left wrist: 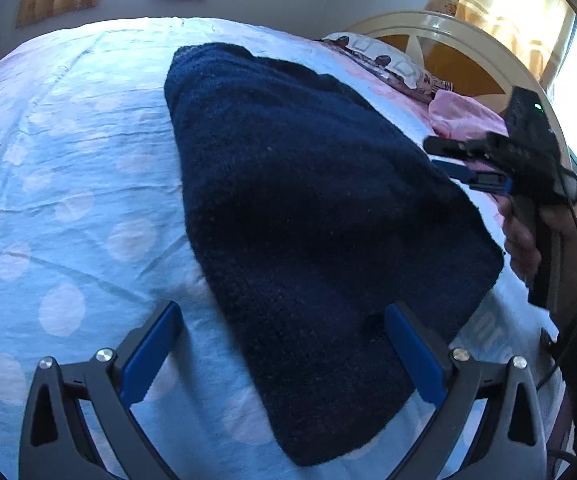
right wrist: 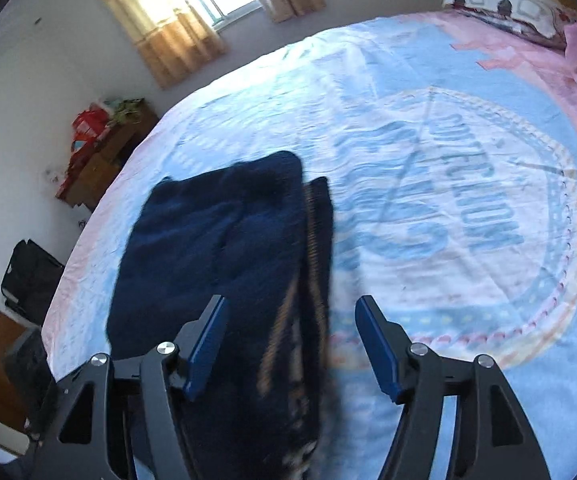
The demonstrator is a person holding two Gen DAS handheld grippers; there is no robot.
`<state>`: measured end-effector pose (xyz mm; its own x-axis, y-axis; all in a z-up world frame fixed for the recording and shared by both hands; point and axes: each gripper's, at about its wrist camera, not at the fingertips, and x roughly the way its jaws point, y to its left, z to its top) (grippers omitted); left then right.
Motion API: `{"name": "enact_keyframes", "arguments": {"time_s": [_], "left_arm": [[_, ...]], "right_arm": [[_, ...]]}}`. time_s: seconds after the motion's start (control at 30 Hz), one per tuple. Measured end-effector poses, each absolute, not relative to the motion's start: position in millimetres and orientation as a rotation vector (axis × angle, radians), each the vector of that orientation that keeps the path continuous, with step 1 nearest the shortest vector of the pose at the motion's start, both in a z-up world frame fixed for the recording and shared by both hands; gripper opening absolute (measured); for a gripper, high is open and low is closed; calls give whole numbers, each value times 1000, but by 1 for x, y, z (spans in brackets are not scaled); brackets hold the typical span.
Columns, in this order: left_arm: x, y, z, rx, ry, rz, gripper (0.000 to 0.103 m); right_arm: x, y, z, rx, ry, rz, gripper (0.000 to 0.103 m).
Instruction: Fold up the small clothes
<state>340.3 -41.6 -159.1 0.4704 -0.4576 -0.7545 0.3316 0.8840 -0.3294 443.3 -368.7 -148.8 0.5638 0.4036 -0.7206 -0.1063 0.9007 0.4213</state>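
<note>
One tan-striped sweater (right wrist: 224,264) edge shows only from the right wrist.

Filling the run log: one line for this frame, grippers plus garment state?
left gripper: open, empty | right gripper: open, empty | navy knit garment: folded, flat on bedsheet | contact: none visible

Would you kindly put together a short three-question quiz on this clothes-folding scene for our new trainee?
1. True or false: the left gripper is clamped shut on the navy knitted garment.
2. Multiple choice: the garment lies on A) a wooden table, B) a light blue bedsheet, C) the floor.
3. Fill in: in the right wrist view, the right gripper has its jaws ____.

Key:
1. False; its jaws stand apart.
2. B.
3. Open, over the garment's edge.
</note>
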Motion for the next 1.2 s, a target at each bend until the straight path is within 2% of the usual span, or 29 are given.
{"name": "enact_keyframes", "arguments": {"time_s": [0.27, 0.33, 0.37, 0.63, 0.9, 1.13, 1.17, 1.2], "left_arm": [[346, -32, -157, -237, 934, -487, 103], [350, -33, -161, -242, 952, -486, 103], [350, -34, -161, -233, 949, -487, 103], [351, -41, -162, -203, 938, -505, 103], [352, -43, -163, -215, 935, -507, 103], [351, -42, -164, -215, 937, -513, 103], [352, -42, -164, -220, 937, -514, 103], [352, -41, -165, -223, 938, -516, 103]], "right_arm": [[492, -378, -171, 421, 973, 388, 67], [503, -379, -177, 451, 992, 405, 76], [510, -380, -183, 472, 1006, 413, 77], [531, -384, -197, 559, 987, 510, 77], [548, -360, -194, 531, 977, 583, 77], [548, -360, -197, 660, 981, 705, 77], [547, -353, -198, 617, 986, 706, 75], [548, -349, -199, 574, 992, 683, 69]]}}
